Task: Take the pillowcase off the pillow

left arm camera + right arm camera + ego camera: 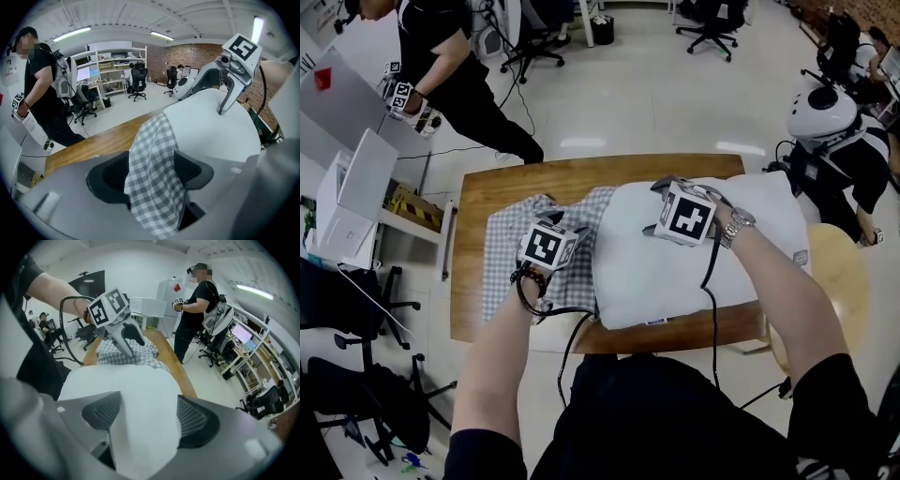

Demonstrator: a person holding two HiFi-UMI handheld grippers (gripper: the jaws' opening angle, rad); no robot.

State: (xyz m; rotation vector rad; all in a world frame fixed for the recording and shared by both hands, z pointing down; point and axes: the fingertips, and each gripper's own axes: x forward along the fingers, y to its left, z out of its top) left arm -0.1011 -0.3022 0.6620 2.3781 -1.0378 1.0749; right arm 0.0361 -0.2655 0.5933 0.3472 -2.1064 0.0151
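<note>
A white pillow (675, 272) lies across the right half of the wooden table (534, 183). The grey checked pillowcase (506, 244) lies crumpled to its left, with its near edge lapping the pillow's left end. My left gripper (551, 225) holds a fold of that cloth: in the left gripper view the pillowcase (154, 150) fills the gap between the jaws of the left gripper (150, 174). My right gripper (670, 194) sits on the pillow's top. In the right gripper view a bulge of the pillow (136, 385) is pinched between the jaws of the right gripper (145, 416).
A person in black (450, 66) stands beyond the table's far left corner. White cabinets (356, 187) stand at the left. Another person in a white helmet (834, 131) sits at the right, beside a round wooden stool (844, 281). Office chairs stand further back.
</note>
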